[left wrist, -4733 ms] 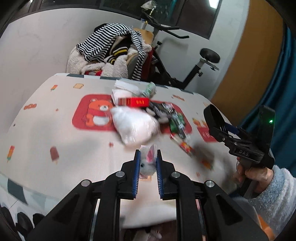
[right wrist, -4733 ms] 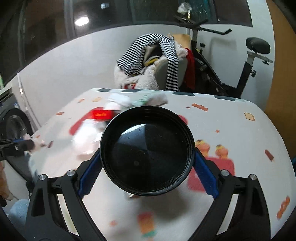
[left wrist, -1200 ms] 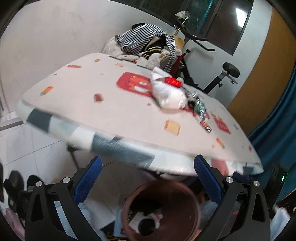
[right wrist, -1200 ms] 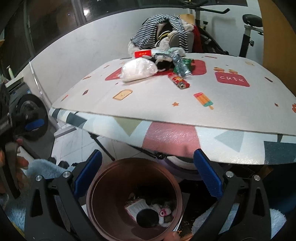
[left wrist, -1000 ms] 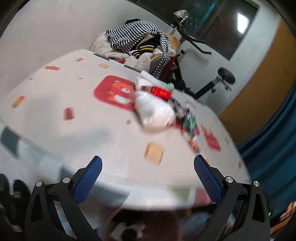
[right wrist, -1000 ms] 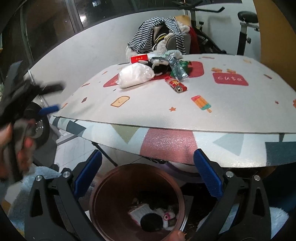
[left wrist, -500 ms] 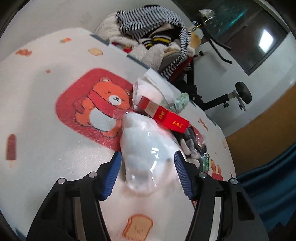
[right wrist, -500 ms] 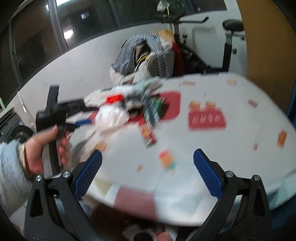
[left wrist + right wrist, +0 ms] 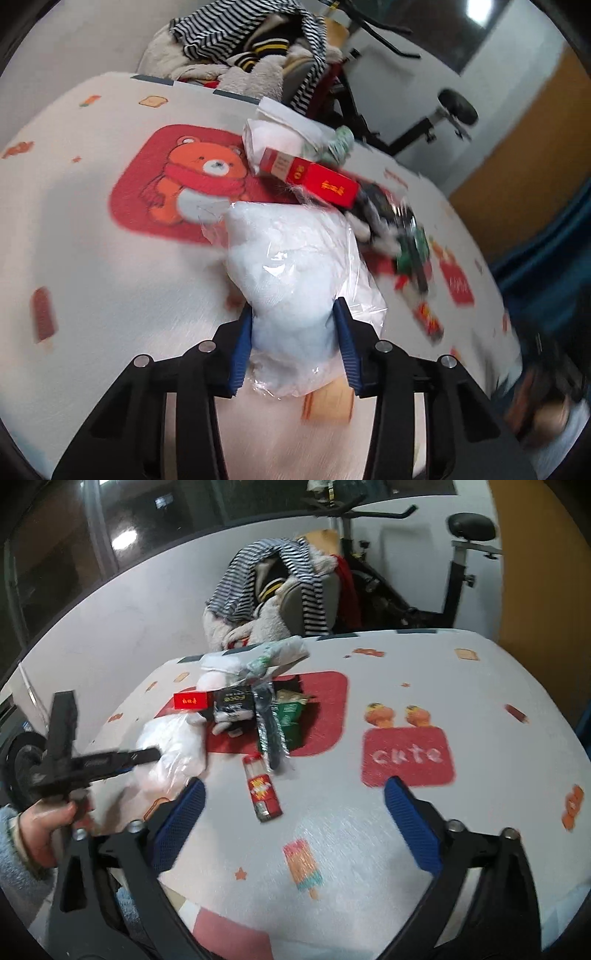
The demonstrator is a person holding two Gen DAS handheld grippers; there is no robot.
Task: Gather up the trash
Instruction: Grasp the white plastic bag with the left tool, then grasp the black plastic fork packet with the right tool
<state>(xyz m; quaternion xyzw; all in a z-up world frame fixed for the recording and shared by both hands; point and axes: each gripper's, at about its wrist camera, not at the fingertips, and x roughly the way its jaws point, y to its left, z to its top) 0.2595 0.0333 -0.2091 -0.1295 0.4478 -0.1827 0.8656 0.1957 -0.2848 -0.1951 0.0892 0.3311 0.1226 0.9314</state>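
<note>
The table fills both views. At lower centre of the left view, the left tool is closing, pads pressing the white plastic bag. The right tool, lower centre, is narrowing, wide and empty, above the red tube.

The left gripper is closing its 2 blue pads on the near end of a white plastic bag lying on the bear-print tablecloth; a red box sits just beyond it.

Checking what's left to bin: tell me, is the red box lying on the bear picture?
No. The red box lies beside the bear picture, against the white wrappers.
</note>
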